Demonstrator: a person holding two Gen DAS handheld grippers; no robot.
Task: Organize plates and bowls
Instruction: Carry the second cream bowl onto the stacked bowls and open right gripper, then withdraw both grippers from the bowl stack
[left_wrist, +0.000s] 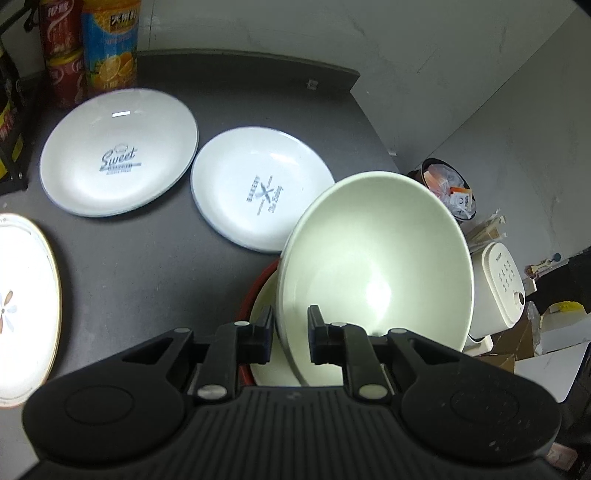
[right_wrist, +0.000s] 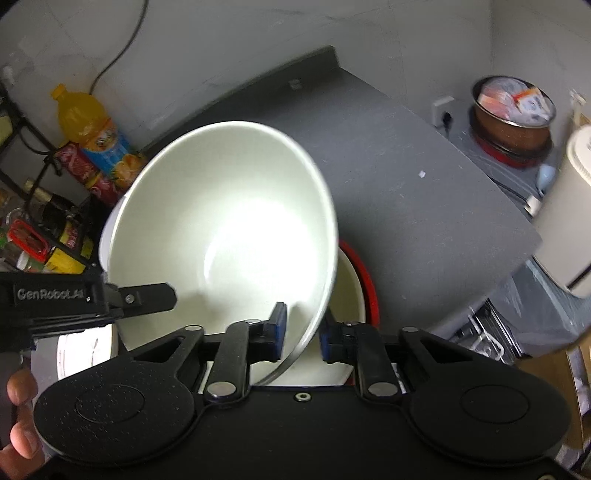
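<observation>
A large pale bowl (left_wrist: 376, 258) (right_wrist: 229, 221) hangs tilted over a red-rimmed, cream-lined bowl (left_wrist: 262, 306) (right_wrist: 367, 291) on the dark counter. My left gripper (left_wrist: 291, 332) straddles its near-left rim, one finger inside and one outside, shut on it. In the right wrist view my right gripper (right_wrist: 303, 336) pinches the bowl's near-right rim between blue pads. A finger (right_wrist: 147, 295) of the left gripper lies across the bowl's inside. Flat on the counter lie a white "Sweet" plate (left_wrist: 118, 151), a white "Bakery" plate (left_wrist: 258, 188) and a gold-rimmed flowered plate (left_wrist: 26, 306).
Red cans (left_wrist: 62, 55) and an orange drink bottle (left_wrist: 110, 44) (right_wrist: 88, 125) stand at the back left beside a black rack (left_wrist: 11, 129). The counter ends on the right; beyond it are a rice cooker (left_wrist: 498, 288) and a full bin (left_wrist: 447, 188). A person's hand (right_wrist: 18, 417) shows lower left.
</observation>
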